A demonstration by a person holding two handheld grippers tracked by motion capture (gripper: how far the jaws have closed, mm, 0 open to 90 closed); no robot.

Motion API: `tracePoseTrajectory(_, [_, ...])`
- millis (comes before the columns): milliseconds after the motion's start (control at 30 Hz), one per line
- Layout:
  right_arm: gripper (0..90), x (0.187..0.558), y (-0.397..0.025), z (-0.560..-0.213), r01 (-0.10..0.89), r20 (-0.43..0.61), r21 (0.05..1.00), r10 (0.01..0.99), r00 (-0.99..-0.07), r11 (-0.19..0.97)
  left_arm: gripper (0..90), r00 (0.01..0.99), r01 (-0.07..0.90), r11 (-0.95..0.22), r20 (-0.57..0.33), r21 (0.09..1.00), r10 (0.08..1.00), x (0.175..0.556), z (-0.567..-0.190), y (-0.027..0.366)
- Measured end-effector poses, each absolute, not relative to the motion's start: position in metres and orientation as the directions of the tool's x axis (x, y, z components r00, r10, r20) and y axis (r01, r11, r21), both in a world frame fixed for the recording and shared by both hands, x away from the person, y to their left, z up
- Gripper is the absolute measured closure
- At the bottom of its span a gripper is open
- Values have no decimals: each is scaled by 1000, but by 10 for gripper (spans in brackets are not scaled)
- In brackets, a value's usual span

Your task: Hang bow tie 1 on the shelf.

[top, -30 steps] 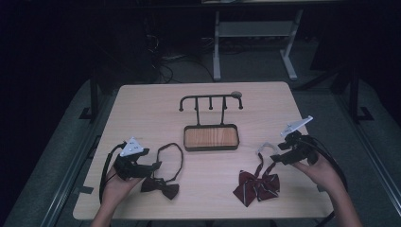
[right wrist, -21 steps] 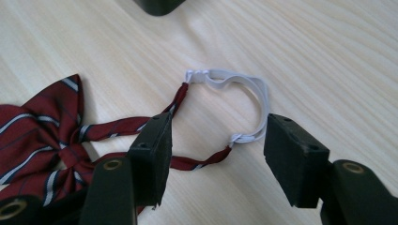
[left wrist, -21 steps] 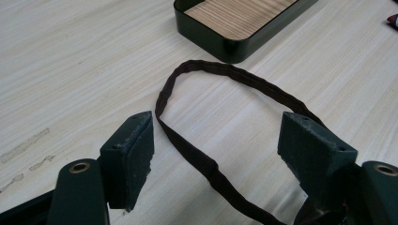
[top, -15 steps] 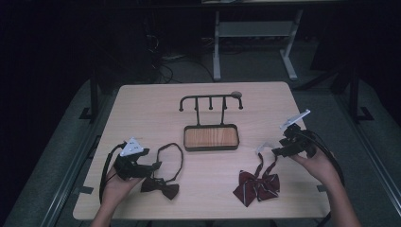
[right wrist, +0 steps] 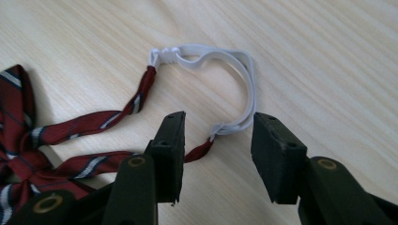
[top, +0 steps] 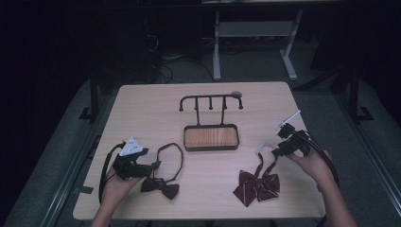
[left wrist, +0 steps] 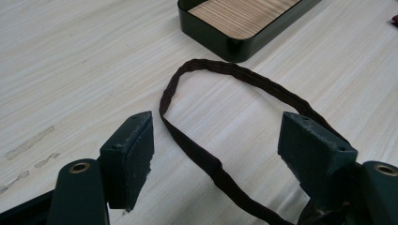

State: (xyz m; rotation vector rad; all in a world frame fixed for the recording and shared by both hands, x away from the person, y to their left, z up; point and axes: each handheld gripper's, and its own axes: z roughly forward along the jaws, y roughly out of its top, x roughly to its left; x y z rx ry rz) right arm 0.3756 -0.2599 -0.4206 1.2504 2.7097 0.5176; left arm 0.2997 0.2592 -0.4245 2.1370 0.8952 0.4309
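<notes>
White elastic loop [right wrist: 234, 84] of the striped bow tie [top: 257, 185] lies between the spread jaws of the right gripper [right wrist: 217, 140], at five o'clock from the tray [top: 211, 137]. Grasping seems in hand; next, I think, closing on it. Left gripper [left wrist: 216, 140] is spread over the dark strap [left wrist: 206, 161].

Tool [right wrist: 217, 140] agape astride white elastic loop [right wrist: 234, 70].

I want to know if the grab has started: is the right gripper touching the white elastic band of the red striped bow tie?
Cannot tell. In the right gripper view the open right gripper straddles the white elastic band, which passes close beside one pad; contact isn't plain.
</notes>
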Motion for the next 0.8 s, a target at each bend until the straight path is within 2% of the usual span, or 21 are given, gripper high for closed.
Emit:
tracePoseTrajectory(567, [571, 378, -258, -429, 769, 65, 294, 790, -609, 568, 277, 699, 460, -471, 21, 753, 715, 299, -424, 258])
tracePoseTrajectory(800, [602, 380, -247, -433, 774, 22, 257, 797, -604, 579, 277, 698, 459, -467, 18, 756, 715, 299, -424, 258])
